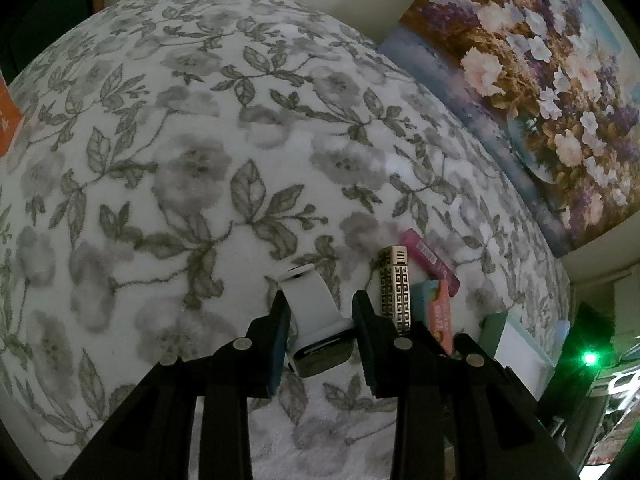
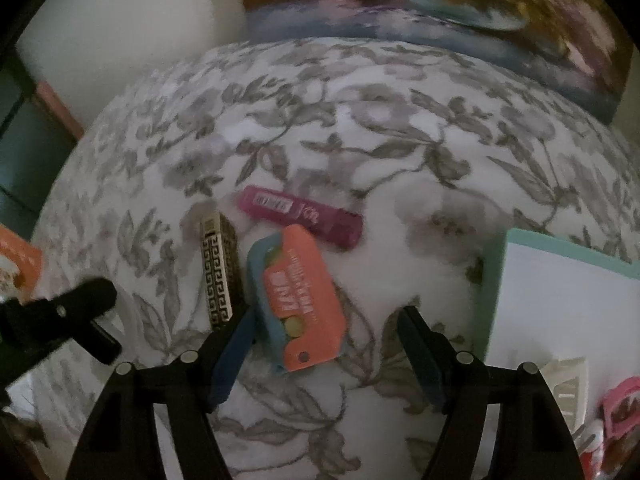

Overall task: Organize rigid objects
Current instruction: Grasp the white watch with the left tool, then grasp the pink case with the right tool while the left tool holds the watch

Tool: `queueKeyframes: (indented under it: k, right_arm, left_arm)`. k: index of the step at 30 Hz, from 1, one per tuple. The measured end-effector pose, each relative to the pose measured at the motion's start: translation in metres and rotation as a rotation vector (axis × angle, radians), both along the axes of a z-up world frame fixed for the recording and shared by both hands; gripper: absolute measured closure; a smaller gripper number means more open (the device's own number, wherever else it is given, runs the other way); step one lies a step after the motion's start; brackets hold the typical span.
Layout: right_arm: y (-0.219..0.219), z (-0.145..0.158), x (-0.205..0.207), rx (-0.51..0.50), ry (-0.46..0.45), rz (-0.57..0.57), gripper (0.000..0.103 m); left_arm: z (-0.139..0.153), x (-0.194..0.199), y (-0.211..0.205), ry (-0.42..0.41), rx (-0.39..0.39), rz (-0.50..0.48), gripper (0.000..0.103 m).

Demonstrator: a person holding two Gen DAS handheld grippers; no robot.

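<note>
My left gripper (image 1: pixel 320 320) is shut on a smartwatch (image 1: pixel 320 354) with a white strap, held just above the floral cloth (image 1: pixel 180 160). To its right lie a gold patterned box (image 1: pixel 394 288), a magenta tube (image 1: pixel 430 258) and an orange-and-teal card case (image 1: pixel 438 312). In the right wrist view my right gripper (image 2: pixel 326 350) is open, its fingers either side of the orange-and-teal case (image 2: pixel 298 300). The gold box (image 2: pixel 219 272) lies to its left and the magenta tube (image 2: pixel 300 216) behind it. The left gripper (image 2: pixel 60 316) shows at the left edge.
A white tray with a teal rim (image 2: pixel 560 300) sits at the right, holding a white clip (image 2: pixel 568 384) and pink items (image 2: pixel 620 408). A flower painting (image 1: pixel 532 92) leans against the wall behind. An orange packet (image 2: pixel 20 260) lies at the far left.
</note>
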State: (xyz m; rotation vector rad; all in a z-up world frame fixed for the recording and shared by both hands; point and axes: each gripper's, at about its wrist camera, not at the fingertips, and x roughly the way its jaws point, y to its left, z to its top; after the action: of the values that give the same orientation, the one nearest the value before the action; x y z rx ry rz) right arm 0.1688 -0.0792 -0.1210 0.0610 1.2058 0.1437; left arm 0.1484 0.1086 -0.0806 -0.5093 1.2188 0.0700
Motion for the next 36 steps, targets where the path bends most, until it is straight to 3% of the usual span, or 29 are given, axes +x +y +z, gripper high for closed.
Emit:
queueKeyframes:
  k: [12,15,18,20,27,36]
  right_arm:
    - [0.021,-0.006,-0.004,-0.123,-0.047,0.036,0.027]
    - [0.021,-0.003,-0.006,-0.125,-0.052,0.032,0.036]
    - [0.022,0.000,-0.006,-0.117,-0.067,0.047,0.050]
    - [0.023,0.001,-0.007,-0.110,-0.071,0.058,0.055]
    - [0.018,0.006,-0.009,-0.081,-0.065,0.065,0.055]
    - [-0.013,0.033,-0.016,0.006,-0.099,0.007,0.059]
  left_arm:
    - [-0.004,0.001,-0.002,0.017,0.014,-0.007,0.070]
    - [-0.003,0.001,-0.002,0.016,0.020,-0.005,0.070]
    - [-0.003,0.001,-0.002,0.014,0.025,-0.004,0.070]
    - [-0.002,0.001,-0.003,0.012,0.030,-0.006,0.070]
    - [0.005,0.001,-0.012,-0.010,0.041,-0.020,0.070]
    - [0.023,-0.003,-0.042,-0.064,0.045,-0.069,0.070]
